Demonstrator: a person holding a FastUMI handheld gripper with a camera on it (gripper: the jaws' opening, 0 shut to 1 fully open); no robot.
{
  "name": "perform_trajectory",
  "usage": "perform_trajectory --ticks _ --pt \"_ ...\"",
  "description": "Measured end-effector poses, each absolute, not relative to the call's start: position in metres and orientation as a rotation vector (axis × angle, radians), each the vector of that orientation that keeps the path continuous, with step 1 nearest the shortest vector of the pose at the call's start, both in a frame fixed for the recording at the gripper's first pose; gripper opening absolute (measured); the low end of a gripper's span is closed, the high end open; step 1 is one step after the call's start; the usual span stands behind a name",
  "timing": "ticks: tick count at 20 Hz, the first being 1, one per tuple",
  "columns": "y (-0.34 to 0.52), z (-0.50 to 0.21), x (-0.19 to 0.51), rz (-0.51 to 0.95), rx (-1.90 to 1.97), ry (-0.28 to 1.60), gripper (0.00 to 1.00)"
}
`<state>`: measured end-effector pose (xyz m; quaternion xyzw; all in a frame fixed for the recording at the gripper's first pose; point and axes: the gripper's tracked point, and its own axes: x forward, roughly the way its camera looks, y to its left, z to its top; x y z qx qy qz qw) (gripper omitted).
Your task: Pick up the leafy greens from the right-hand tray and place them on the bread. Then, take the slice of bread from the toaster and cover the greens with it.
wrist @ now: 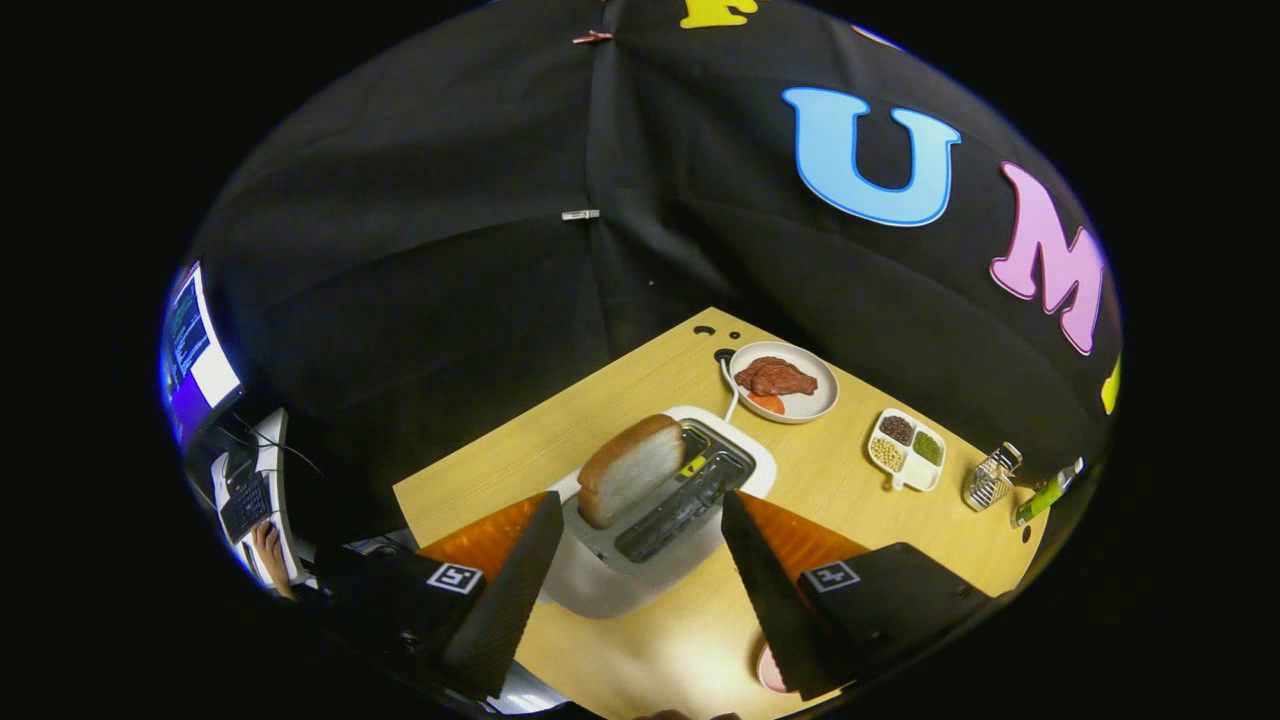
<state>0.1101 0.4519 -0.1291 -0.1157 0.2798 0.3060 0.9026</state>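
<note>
— Bread slice [630, 468]?
— Upright in the near slot of the toaster [660, 505], top half proud, easy to pinch.
— Gripper [640, 520]?
— Spread wide, empty, tilted down from above, fingers [505, 590] straddling the toaster, probably lining up on the slice.
— Greens?
— Nowhere to point at.

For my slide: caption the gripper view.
Open gripper above toaster, bread standing in its near slot, fingers either side.

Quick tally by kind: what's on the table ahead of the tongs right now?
Toaster: 1
Bread slice, standing in the toaster: 1
Plate with meat: 1
Divided dish of beans: 1
Wire rack: 1
Green bottle: 1
Total: 6
Tongs open, either side of the toaster.
</note>
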Motion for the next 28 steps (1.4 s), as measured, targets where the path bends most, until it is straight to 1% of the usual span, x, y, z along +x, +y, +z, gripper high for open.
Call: perform_trajectory --ticks 5,8,11,12,15,17,18,19,20,23,26,28 --pt "0.487 -0.151 0.135 0.575 -0.219 0.555 0.99" --pt "0.49 -0.161 0.147 0.512 -0.215 0.532 0.99" --pt "0.494 -0.163 0.151 0.487 -0.198 0.52 0.99" --pt "0.493 -0.162 0.153 0.482 -0.199 0.515 0.93" --pt "0.49 -0.164 0.152 0.472 -0.201 0.53 0.68" --pt "0.489 -0.166 0.155 0.459 -0.191 0.543 0.48" --pt "0.488 -0.166 0.156 0.453 -0.187 0.552 0.41" --pt "0.485 -0.166 0.155 0.442 -0.185 0.561 0.37" --pt "0.481 -0.166 0.155 0.426 -0.179 0.573 0.29" --pt "0.486 -0.166 0.152 0.435 -0.142 0.594 0.16" --pt "0.487 -0.16 0.15 0.468 -0.123 0.6 0.12" --pt "0.483 -0.149 0.153 0.471 -0.112 0.591 0.12"
